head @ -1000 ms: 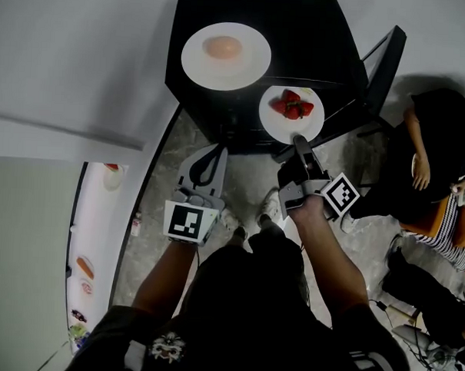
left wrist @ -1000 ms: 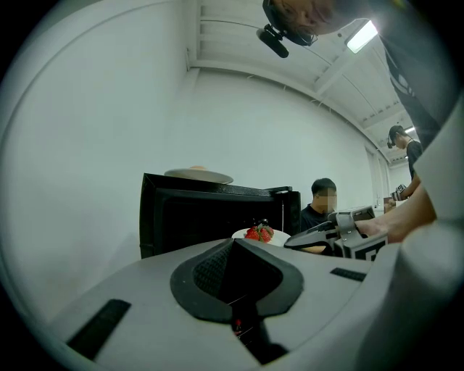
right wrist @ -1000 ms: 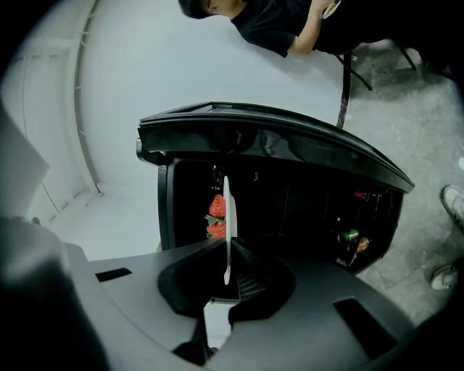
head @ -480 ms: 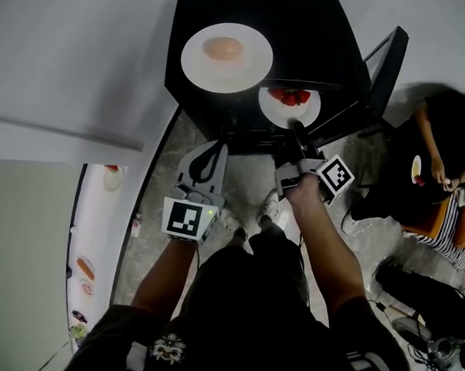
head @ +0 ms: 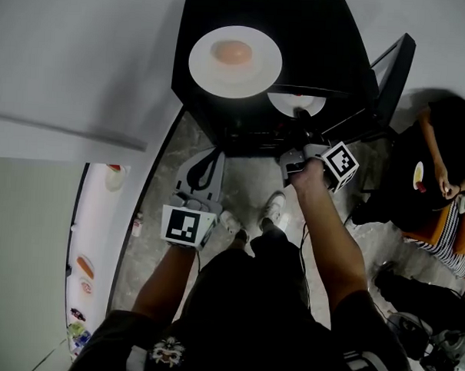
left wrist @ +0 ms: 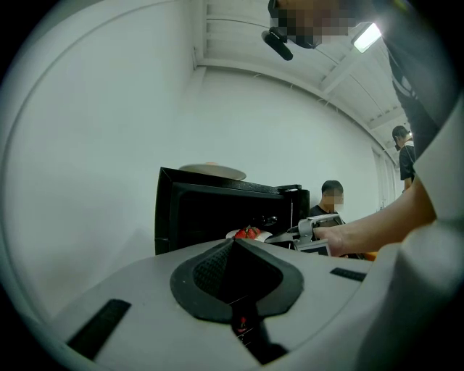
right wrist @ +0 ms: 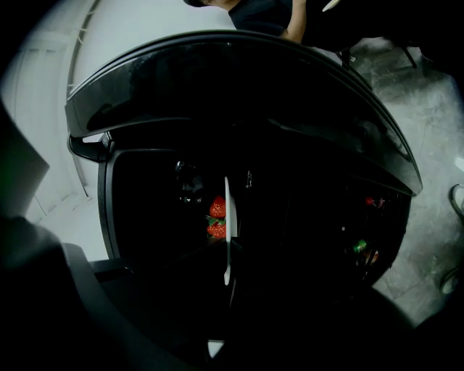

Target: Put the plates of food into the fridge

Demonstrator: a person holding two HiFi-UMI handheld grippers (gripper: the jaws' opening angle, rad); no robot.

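Note:
A small black fridge (head: 300, 38) stands open ahead of me. On its top rests a white plate with a round orange food (head: 234, 59). My right gripper (head: 301, 121) is shut on the rim of a white plate of strawberries (head: 296, 105), which lies mostly under the fridge's top edge. In the right gripper view the plate (right wrist: 228, 217) shows edge-on inside the dark fridge, with the strawberries (right wrist: 216, 217) on it. My left gripper (head: 200, 172) hangs shut and empty before the fridge. In the left gripper view, the strawberry plate (left wrist: 249, 233) shows at the fridge's (left wrist: 210, 210) mouth.
The fridge door (head: 387, 72) stands open to the right. A seated person (head: 441, 167) holds a plate at the far right. A white shelf with food items (head: 90, 267) runs along the left. Cables and gear (head: 426, 343) lie on the floor at lower right.
My right gripper has moved forward with the strawberry plate, which has slid from in front of the fridge to under its top edge. The left gripper has stayed put.

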